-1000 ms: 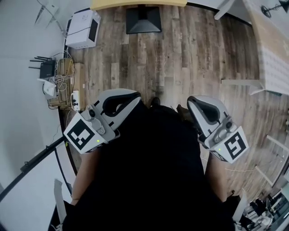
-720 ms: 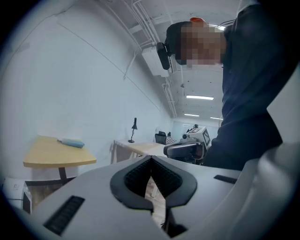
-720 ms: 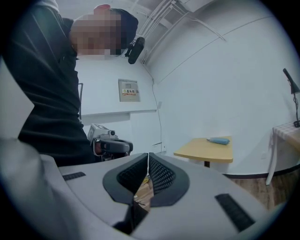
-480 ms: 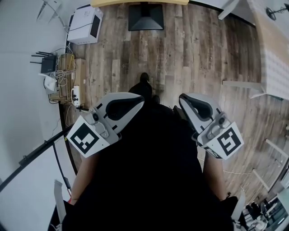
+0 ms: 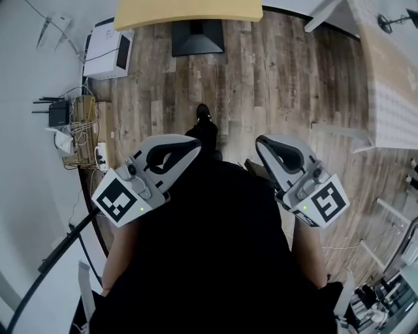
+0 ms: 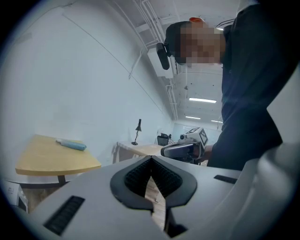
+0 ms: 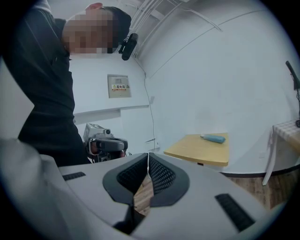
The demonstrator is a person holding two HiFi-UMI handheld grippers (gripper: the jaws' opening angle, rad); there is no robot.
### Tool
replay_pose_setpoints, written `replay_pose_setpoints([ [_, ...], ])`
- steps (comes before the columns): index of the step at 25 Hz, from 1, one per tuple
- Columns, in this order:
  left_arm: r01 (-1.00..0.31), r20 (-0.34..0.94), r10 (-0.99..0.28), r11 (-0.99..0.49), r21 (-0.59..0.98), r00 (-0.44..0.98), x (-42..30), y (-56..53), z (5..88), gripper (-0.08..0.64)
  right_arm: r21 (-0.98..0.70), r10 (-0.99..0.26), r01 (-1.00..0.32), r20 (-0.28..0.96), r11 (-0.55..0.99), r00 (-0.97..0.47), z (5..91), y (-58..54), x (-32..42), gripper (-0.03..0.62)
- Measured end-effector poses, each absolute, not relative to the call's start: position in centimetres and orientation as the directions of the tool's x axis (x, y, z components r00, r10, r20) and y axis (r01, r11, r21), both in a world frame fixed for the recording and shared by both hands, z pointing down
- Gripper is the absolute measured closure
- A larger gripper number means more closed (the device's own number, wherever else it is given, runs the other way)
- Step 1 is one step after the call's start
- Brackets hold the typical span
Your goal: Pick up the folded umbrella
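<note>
The folded umbrella [image 6: 71,145] is a light blue roll lying on the yellow table [image 6: 51,161] far ahead; the right gripper view also shows the umbrella [image 7: 213,138] on that table [image 7: 201,149]. In the head view only the table's near edge [image 5: 189,10] shows at the top, with no umbrella in sight. My left gripper [image 5: 189,145] and right gripper [image 5: 264,145] are held side by side close to the person's dark torso, well short of the table. Both have their jaws together with nothing between them.
A black stand base [image 5: 198,36] sits on the wood floor under the yellow table, and a white box-like device [image 5: 108,49] is to its left. A router and cables [image 5: 72,124] lie along the left wall. A white table [image 5: 392,85] stands at right. The person's shoe [image 5: 204,114] is stepping forward.
The person has walked forward: the yellow table edge has come further into the head view, and a foot now shows ahead. Both grippers stay shut near the torso.
</note>
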State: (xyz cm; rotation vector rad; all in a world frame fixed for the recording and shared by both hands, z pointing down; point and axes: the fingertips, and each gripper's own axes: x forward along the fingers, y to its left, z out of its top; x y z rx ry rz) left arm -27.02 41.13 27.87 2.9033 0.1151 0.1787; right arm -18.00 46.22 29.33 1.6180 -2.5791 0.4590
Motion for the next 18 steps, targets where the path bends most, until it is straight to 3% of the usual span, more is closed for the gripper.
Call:
replay_pose_setpoints([
  [8,0.038,0.06,0.052,-0.975,0.219,0.997,-21.2,27.9,26.6,0.548,-0.219,-0.861,-0.898,0.268,0.382,-0.432,29.6,35.8,-12.1,0.572],
  [18,0.096,0.062,0.113,-0.968,0.232,0.992,-15.8,15.1,26.7,0.548,-0.183,-0.878,-0.917,0.272,0.355,-0.394,27.8,22.6,-7.2,0.572],
])
